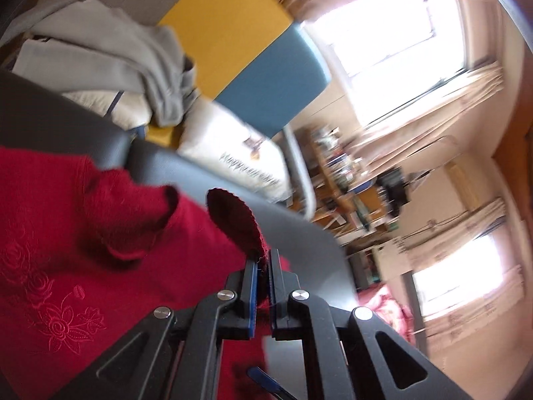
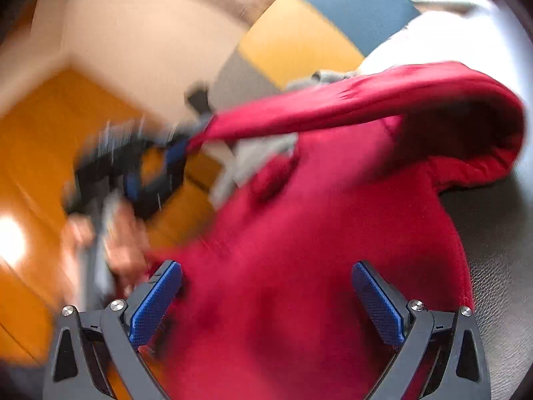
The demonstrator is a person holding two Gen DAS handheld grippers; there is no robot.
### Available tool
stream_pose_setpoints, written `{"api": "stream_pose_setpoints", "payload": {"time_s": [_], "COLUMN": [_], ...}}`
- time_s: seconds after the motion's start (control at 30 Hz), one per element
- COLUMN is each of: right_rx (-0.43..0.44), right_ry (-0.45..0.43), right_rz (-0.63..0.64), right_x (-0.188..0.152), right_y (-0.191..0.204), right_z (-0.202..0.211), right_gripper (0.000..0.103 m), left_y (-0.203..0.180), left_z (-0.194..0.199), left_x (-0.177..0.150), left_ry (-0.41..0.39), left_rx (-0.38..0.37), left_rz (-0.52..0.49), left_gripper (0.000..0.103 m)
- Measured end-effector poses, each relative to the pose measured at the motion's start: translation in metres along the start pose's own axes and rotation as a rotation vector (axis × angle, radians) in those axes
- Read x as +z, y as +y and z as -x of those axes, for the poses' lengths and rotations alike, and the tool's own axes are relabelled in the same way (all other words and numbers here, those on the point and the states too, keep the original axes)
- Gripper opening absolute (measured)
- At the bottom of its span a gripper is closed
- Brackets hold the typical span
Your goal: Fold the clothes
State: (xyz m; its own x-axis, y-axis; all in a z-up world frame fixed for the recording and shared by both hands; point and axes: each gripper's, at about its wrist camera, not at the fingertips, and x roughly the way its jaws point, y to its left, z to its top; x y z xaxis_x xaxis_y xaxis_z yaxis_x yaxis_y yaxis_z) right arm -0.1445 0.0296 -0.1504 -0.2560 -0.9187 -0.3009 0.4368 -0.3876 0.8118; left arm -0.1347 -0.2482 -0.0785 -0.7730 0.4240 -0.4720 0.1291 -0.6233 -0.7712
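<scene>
While my left gripper (image 1: 263, 263) has its jaws pinched nearly together on the cuff end of the red sweater (image 1: 83, 233), the right gripper (image 2: 266, 300) stands with its jaws spread wide, the blue pads (image 2: 153, 303) well apart and nothing clamped between them. From my left wrist view the sweater lies spread on a dark grey padded surface (image 1: 186, 170), its embroidered roses (image 1: 56, 313) facing up at the lower left, and one sleeve (image 1: 233, 223) rises from the body of the garment to the closed jaws, the ribbed cuff bunched just above the fingertips. A second sleeve opening (image 1: 166, 203) lies folded against the chest of the sweater, just beside the lifted one.

From my right wrist view the same red fabric fills the space between and beyond the open jaws; I cannot tell whether the pads touch it or hover just over it. The lifted sleeve (image 2: 333, 100) stretches across the upper part of that view in an arc toward the left gripper (image 2: 176, 153), which is heavily blurred, with a hand (image 2: 123, 243) below it gripping the handle.

Behind the sweater sits a pile of pale grey and white clothes (image 1: 133, 56), and past it a yellow and blue panel (image 1: 240, 40). Bright windows (image 1: 399, 33) with beige curtains fill the far side of the room, much of it smeared.
</scene>
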Motion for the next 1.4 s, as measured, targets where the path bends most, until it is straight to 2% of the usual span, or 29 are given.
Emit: {"api": "stream_pose_setpoints", "payload": {"time_s": [0.07, 0.2, 0.33, 0.5, 0.57, 0.7, 0.93, 1.03, 1.13, 1.23, 1.27, 1.4], "right_rx": [0.052, 0.072, 0.091, 0.114, 0.092, 0.046, -0.035, -0.063, -0.096, -0.193, -0.233, -0.404], "right_ry": [-0.077, -0.145, -0.212, -0.295, -0.271, -0.219, -0.127, -0.082, -0.013, 0.082, 0.103, 0.157], "right_rz": [-0.098, -0.198, -0.297, -0.42, -0.394, -0.337, -0.236, -0.189, -0.122, -0.026, 0.015, 0.329], "right_x": [0.009, 0.019, 0.028, 0.039, 0.04, 0.042, 0.046, 0.044, 0.04, 0.034, 0.032, 0.031], "right_y": [-0.01, -0.022, -0.033, -0.047, -0.045, -0.04, -0.032, -0.031, -0.027, -0.02, -0.017, 0.026], "right_z": [0.011, 0.011, 0.01, 0.009, 0.004, -0.007, -0.025, -0.026, -0.023, -0.018, -0.017, -0.016], "right_gripper": [0.103, 0.103, 0.103, 0.103, 0.103, 0.103, 0.103, 0.103, 0.103, 0.103, 0.103, 0.103], "left_y": [-0.009, -0.004, 0.022, 0.075, 0.105, 0.158, 0.214, 0.231, 0.232, 0.227, 0.225, 0.221], "left_z": [0.016, 0.049, 0.085, 0.113, 0.115, 0.105, 0.093, 0.089, 0.09, 0.088, 0.088, 0.093], "left_x": [0.009, 0.02, 0.02, 0.012, 0.007, -0.01, -0.041, -0.048, -0.046, -0.043, -0.042, -0.036], "left_ry": [-0.037, -0.104, -0.153, -0.194, -0.194, -0.147, -0.062, -0.044, -0.059, -0.047, -0.048, -0.065], "left_rx": [-0.039, -0.051, -0.036, 0.026, 0.067, 0.161, 0.271, 0.249, 0.219, 0.2, 0.19, 0.16], "left_rz": [-0.006, -0.007, 0.015, 0.068, 0.111, 0.172, 0.245, 0.296, 0.294, 0.273, 0.272, 0.269], "left_gripper": [0.004, 0.004, 0.004, 0.004, 0.004, 0.004, 0.004, 0.004, 0.004, 0.009, 0.012, 0.015]}}
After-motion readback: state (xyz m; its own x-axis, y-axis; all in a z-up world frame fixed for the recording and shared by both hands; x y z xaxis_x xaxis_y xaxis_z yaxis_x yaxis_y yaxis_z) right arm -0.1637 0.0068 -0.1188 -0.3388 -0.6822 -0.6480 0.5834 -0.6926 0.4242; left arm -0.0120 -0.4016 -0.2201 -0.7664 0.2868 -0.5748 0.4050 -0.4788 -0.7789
